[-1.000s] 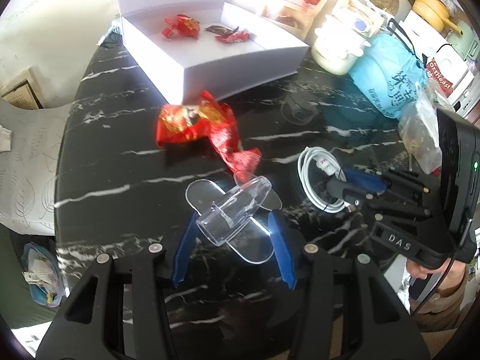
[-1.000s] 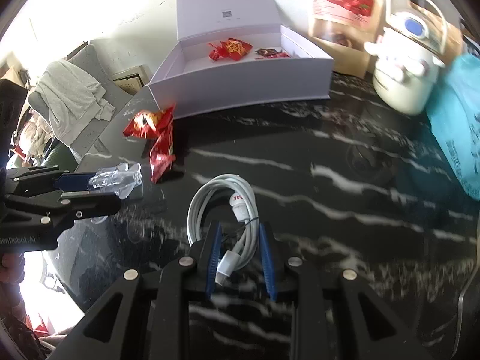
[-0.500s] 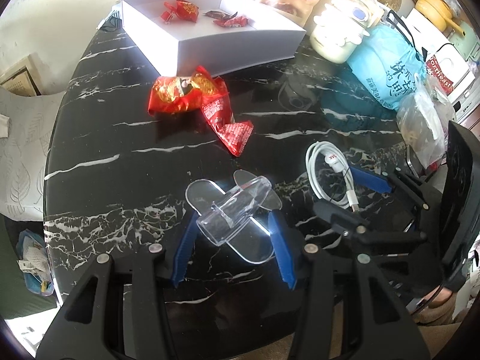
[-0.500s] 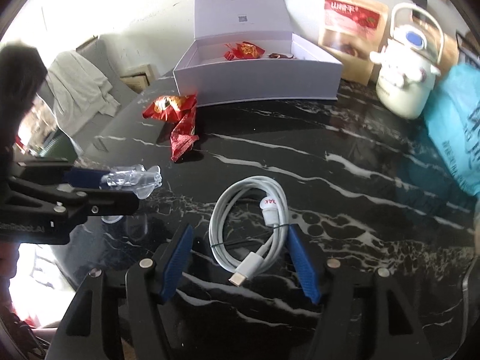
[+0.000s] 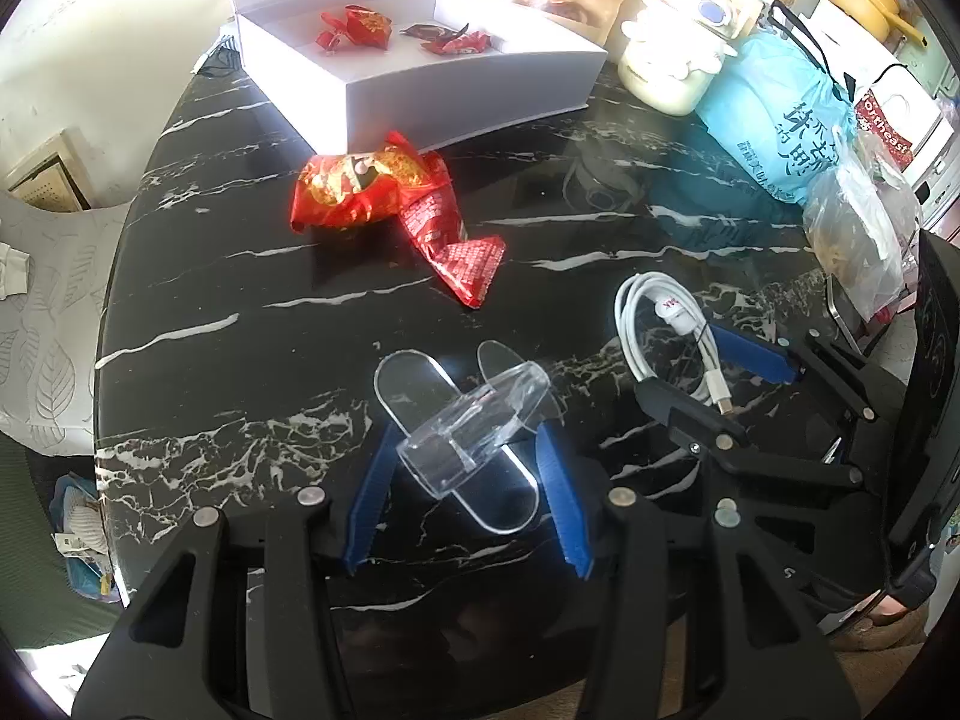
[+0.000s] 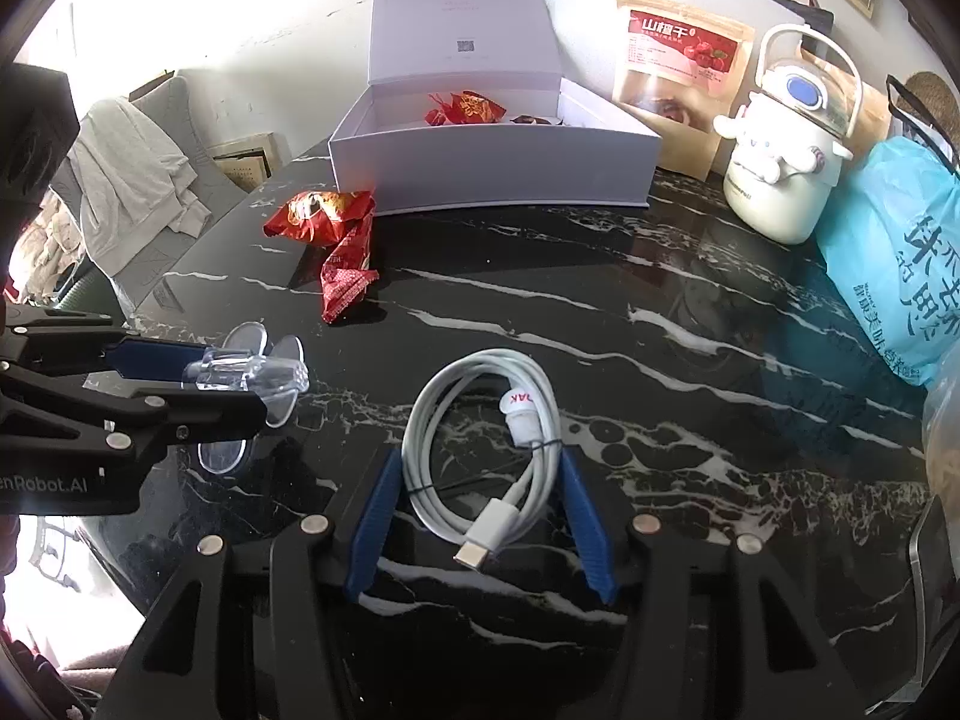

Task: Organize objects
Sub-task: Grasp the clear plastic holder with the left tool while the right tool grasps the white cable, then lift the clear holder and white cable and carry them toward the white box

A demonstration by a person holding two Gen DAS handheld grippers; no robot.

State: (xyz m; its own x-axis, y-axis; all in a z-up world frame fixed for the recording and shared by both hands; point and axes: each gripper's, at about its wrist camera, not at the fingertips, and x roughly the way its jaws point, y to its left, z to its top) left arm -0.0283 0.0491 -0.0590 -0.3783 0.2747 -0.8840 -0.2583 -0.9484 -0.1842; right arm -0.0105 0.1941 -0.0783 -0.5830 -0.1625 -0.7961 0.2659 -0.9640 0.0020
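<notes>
Worktop [image 5: 240, 324]: black stone with white veins, shiny in the sun.
Left gripper [image 5: 468, 450]: its blue fingers [image 5: 372, 498] are wide apart, one on each side of the clear plastic stand [image 5: 474, 426]. I cannot tell if they touch it.
Clear plastic stand: low in the left wrist view, near 6 o'clock, with its flat see-through base on the worktop. In the right wrist view it sits at 9 o'clock, at the tip of the left gripper.
Right gripper [image 6: 480, 480]: its blue fingers [image 6: 375, 516] are wide apart, with the white cable [image 6: 480, 420] lying between them. They are not squeezing it.
White cable: rolled in a loop, flat on the worktop, plug end pointing to 6 o'clock in the right wrist view.
Red snack wrappers [image 5: 390, 192]: crumpled on the worktop at 12 o'clock from the clear plastic stand, just in front of the white box [image 5: 456, 90].
White box: open, lid standing up, at the far edge, with small red sweets [image 5: 354, 27] inside.
Right of the box: a brown snack pouch [image 6: 684, 66], a white kettle [image 6: 780, 168] with a cartoon face, and a blue bag [image 6: 900, 252], around 2 o'clock.
Beyond the worktop, 10 o'clock in the right wrist view: a grey chair with cloth [image 6: 132, 174] on it.
</notes>
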